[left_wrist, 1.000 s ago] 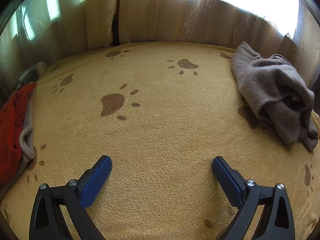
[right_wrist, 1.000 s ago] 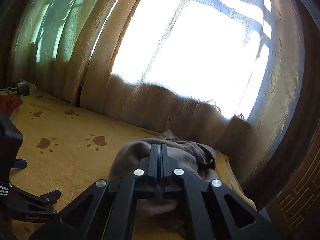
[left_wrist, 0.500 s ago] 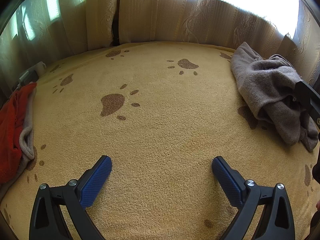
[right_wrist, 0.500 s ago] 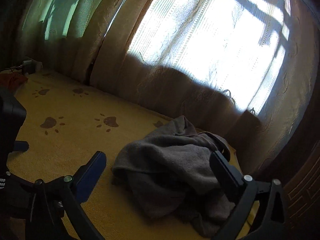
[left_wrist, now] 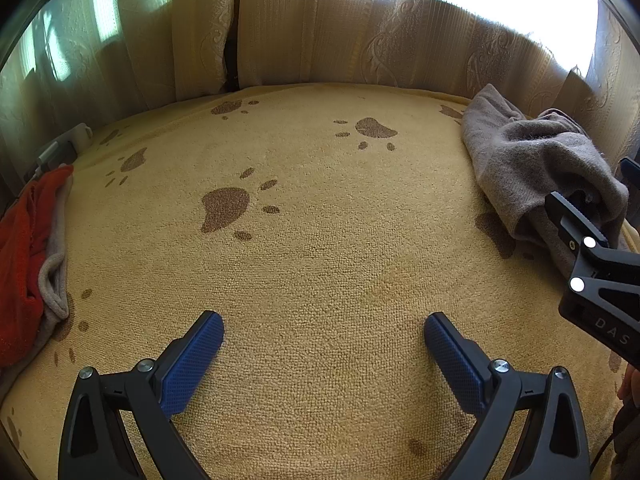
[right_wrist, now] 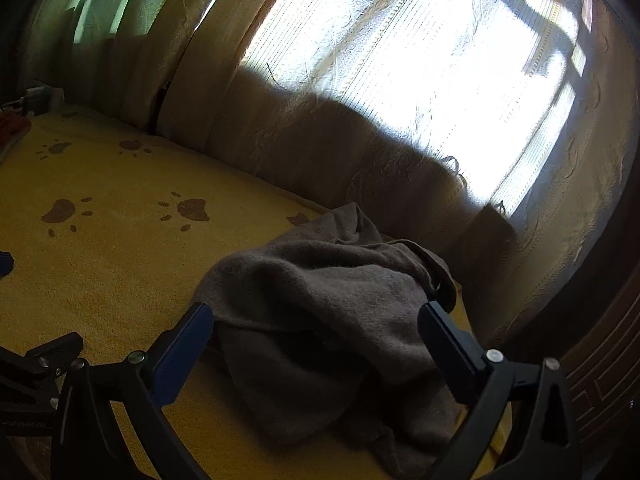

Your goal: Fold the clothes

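A crumpled grey-brown garment lies at the right end of the yellow paw-print blanket. My right gripper is open wide, its fingers on either side of the heap's near part, pads apart from the cloth. In the left wrist view the right gripper comes in from the right edge over the garment. My left gripper hovers open above bare blanket, nothing between its blue pads.
A red cloth over a pale grey one lies at the blanket's left edge. Patterned curtains close off the far side, with a bright window behind. A dark wooden panel stands at the right.
The right gripper went from shut to wide open, dropped lower and came closer to the grey garment, which now lies between its fingers. It has entered the left wrist view. The left gripper stayed still.
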Demonstrator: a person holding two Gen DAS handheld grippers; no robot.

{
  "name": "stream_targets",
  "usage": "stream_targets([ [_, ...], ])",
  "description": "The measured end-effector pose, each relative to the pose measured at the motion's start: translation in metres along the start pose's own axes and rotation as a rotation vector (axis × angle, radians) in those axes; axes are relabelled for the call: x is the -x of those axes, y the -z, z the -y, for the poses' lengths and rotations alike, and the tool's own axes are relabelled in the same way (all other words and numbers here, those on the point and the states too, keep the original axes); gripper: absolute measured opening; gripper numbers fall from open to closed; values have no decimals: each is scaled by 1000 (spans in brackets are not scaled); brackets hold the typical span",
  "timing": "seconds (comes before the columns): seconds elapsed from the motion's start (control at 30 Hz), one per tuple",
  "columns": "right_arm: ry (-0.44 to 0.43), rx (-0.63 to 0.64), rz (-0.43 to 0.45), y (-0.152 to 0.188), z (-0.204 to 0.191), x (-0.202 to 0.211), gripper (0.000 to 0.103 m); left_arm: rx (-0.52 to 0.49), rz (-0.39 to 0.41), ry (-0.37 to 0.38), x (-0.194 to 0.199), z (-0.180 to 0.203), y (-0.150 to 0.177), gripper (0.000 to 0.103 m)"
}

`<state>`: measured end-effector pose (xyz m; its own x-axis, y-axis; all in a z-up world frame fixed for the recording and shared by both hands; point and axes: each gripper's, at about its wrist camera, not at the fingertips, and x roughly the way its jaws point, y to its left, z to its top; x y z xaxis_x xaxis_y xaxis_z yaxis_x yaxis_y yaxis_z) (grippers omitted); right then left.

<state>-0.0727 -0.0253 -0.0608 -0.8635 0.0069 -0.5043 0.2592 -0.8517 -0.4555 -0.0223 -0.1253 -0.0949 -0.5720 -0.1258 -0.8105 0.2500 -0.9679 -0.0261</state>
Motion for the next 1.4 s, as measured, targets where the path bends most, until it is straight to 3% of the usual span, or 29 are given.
stream_targets([
  [0.1, -46, -20, -77, 8, 2, -26, 102, 0, 0, 0, 0, 0, 0, 102],
  [0.17, -91, -45, -123, 10, 7, -37, 91, 1, 0, 0, -1, 0, -1, 102],
  [0.23, -110, -80, -119, 12, 15, -35, 54, 0, -1, 0, -1, 0, -1, 102],
  [0.43, -87, -93, -43, 12, 21, -15, 24, 1, -1, 0, 0, 0, -1, 102],
  [0.57, -71, -98, 35, 8, 25, 9, 20, 1, 0, 0, 0, 0, 0, 102],
  [0.9, -142, -123, 107, 2, 37, 35, 18, 0, 0, 0, 0, 0, 0, 102],
  [1.07, -220, -215, 304, -8, 61, 104, 16, 0, 0, -1, 1, 0, 0, 102],
  [1.2, -209, -245, 494, -13, 81, 169, 16, 0, 0, -1, 1, 0, 0, 102],
  [1.4, -212, -289, 610, -18, 99, 220, 6, 6, 0, 7, 1, -1, 0, 102],
])
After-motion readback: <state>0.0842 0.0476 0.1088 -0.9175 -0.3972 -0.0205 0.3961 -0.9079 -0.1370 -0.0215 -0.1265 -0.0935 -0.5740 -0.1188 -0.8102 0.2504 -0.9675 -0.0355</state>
